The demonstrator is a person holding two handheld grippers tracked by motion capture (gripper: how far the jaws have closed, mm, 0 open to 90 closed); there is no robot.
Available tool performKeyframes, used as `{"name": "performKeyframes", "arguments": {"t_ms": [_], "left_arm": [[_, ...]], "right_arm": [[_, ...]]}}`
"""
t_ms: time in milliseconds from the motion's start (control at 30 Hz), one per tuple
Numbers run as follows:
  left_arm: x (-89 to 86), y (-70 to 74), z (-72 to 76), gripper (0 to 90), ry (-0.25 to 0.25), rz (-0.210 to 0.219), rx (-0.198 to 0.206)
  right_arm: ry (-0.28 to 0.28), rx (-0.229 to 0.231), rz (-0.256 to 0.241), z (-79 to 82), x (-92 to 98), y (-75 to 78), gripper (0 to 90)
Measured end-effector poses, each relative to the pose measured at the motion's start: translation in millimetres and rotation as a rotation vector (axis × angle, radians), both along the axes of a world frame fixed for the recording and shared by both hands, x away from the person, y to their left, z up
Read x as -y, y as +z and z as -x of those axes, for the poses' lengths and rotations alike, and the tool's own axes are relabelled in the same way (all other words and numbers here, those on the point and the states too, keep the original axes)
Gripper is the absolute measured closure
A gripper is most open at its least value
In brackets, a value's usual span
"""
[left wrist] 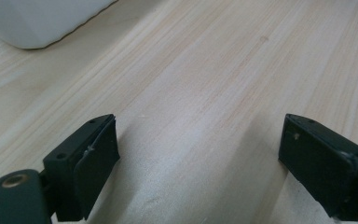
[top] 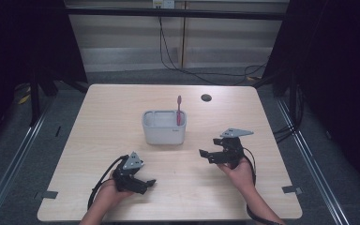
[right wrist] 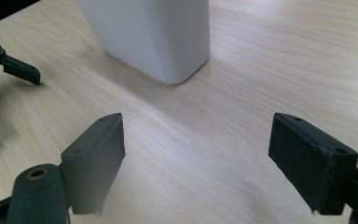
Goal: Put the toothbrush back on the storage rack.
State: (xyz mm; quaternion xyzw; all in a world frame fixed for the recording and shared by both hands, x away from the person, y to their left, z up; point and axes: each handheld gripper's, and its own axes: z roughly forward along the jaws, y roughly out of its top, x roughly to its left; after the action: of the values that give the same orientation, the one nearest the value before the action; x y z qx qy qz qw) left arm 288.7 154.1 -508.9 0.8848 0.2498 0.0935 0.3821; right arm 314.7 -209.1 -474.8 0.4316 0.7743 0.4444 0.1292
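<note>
Now: left gripper (top: 146,183) wide open, holds nothing, near box (top: 164,127) | right gripper (top: 206,155) wide open, holds nothing, beside box | toothbrush (top: 179,110) upright in box

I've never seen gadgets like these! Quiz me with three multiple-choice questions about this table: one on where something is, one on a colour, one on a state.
1. Where is the toothbrush?
A. flat on the table
B. standing in the white holder
C. in a gripper

2. What colour is the toothbrush?
A. red-pink
B. blue
C. green

3. How are the left gripper and the right gripper?
A. both open
B. both shut
C. one shut

Answers: 1 B, it rises from the holder's right part. 2 A, the high view shows it. 3 A, each gripper's jaws stand wide apart over bare table.
</note>
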Motion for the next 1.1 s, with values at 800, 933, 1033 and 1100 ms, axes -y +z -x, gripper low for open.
{"name": "performKeyframes", "arguments": {"t_ms": [800,933,1033,1100], "left_arm": [[0.1,-0.1,0.3,11.5,0.002,0.003,-0.003],[0.1,-0.1,0.3,11.5,0.002,0.002,-0.003],[0.0,0.0,0.2,11.5,0.002,0.001,-0.003],[0.1,-0.1,0.3,11.5,0.002,0.002,-0.003]], "right_arm": [[0.030,-0.064,0.116,5.7,4.1,-26.2,18.0],[0.045,-0.076,0.154,5.8,0.7,-31.2,18.0],[0.048,-0.074,0.161,5.7,0.2,-32.7,17.6],[0.046,-0.077,0.159,5.8,0.1,-32.7,17.5]]}}
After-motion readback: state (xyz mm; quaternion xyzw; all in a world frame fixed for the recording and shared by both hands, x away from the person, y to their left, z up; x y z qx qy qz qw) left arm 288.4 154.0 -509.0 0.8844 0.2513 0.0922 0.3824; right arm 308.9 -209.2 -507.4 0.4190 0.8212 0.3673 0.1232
